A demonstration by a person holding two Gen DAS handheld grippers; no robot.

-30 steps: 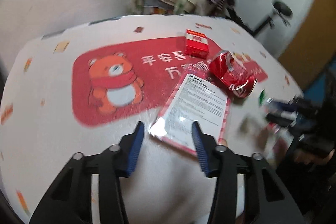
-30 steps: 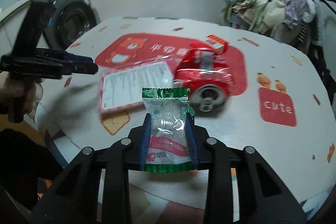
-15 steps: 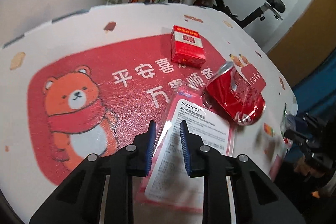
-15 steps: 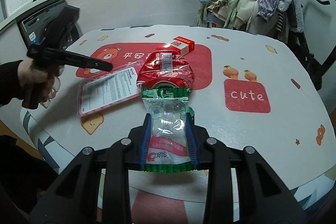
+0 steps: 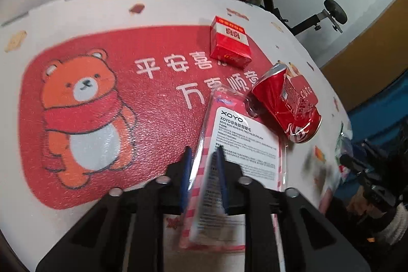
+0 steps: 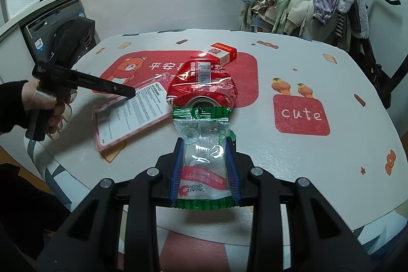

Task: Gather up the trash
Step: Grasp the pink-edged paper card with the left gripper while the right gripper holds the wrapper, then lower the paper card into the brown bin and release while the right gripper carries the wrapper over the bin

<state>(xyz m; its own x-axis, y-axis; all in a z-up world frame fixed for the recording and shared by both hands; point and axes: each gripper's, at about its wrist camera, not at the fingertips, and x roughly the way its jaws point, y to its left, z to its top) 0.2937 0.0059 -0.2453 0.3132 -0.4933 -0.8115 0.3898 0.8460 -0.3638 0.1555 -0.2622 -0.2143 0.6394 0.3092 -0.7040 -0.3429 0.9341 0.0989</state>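
Left wrist view: left gripper (image 5: 202, 159) clamped on pink-edged flat eyelash package (image 5: 244, 142), crushed red can (image 5: 288, 106) at two o'clock; right gripper (image 6: 204, 149) pinching clear green-edged snack wrapper (image 6: 202, 144).

A white round table (image 6: 293, 63) carries a red bear print (image 5: 84, 103) and a "cute" patch (image 6: 301, 115). Behind it, piled laundry (image 6: 306, 1); a washing machine (image 6: 51, 27) stands beside it.

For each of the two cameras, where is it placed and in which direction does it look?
Left wrist: on the left gripper, facing down-forward at the flat pink-edged XOYO package between its fingers; own black fingers show.
Right wrist: on the right gripper, facing across the white table, holding a clear green-edged wrapper; the left hand shows.
Shared: the package, crushed red can, red box, red bear mat.
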